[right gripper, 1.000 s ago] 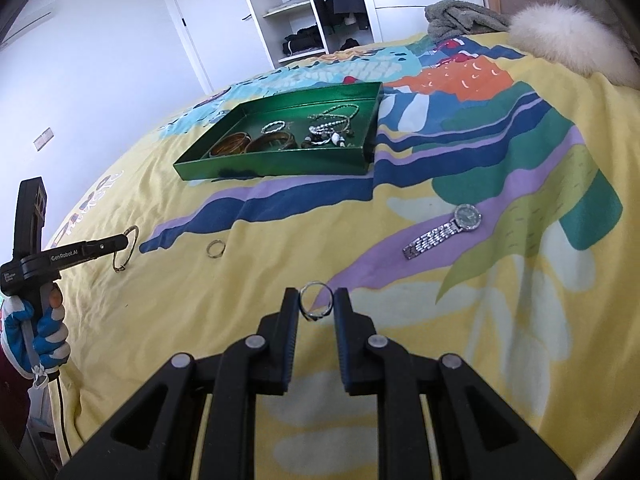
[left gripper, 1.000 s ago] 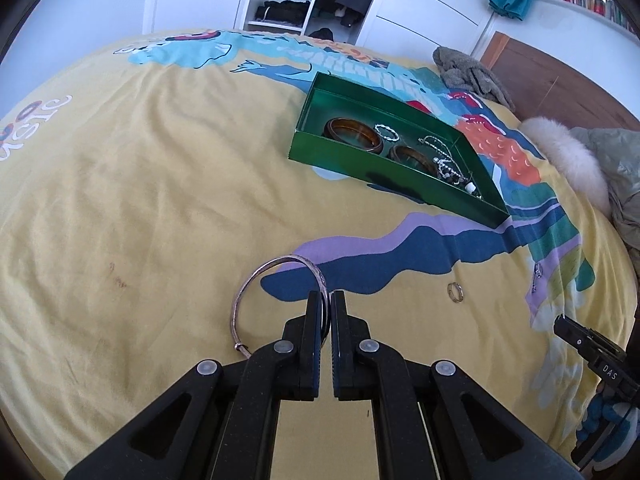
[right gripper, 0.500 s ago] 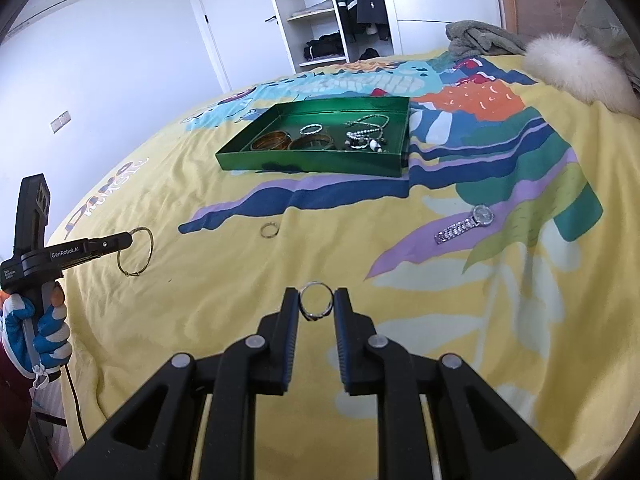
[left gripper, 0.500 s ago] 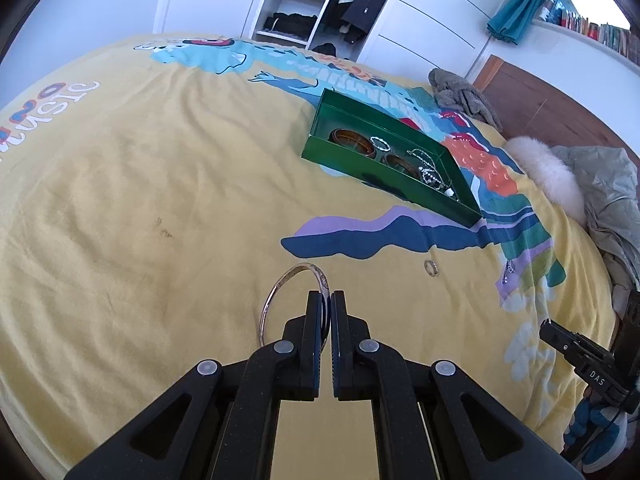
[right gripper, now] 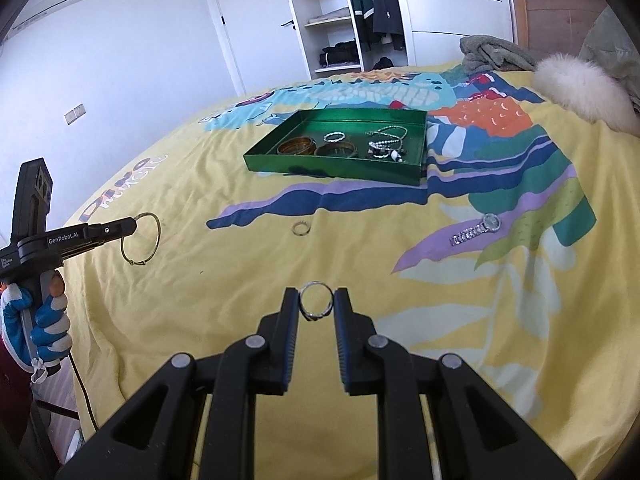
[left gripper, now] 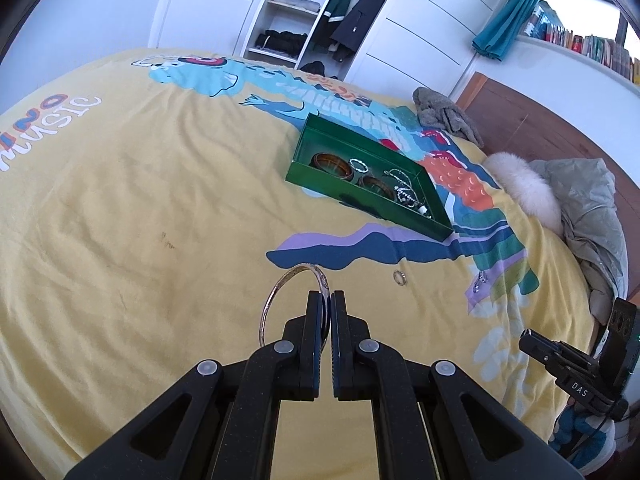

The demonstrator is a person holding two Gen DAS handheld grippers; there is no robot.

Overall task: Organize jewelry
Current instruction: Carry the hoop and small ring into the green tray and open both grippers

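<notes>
My left tongs (left gripper: 326,300) pinch the thin bangle (left gripper: 280,292) and my right tongs (right gripper: 316,306) clasp a small ring (right gripper: 316,305), both above the bed (right gripper: 200,280), while the green tray (right gripper: 336,168) holds several pieces and a ring (right gripper: 300,228) and watch (right gripper: 476,230) remain outside it.

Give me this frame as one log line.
left gripper: shut on bangle, lifted | right gripper: shut on ring | on bed: second ring, watch | tray: part filled

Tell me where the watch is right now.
The watch lies on the bedspread in the right wrist view, right of the loose ring and nearer than the green tray.
</notes>
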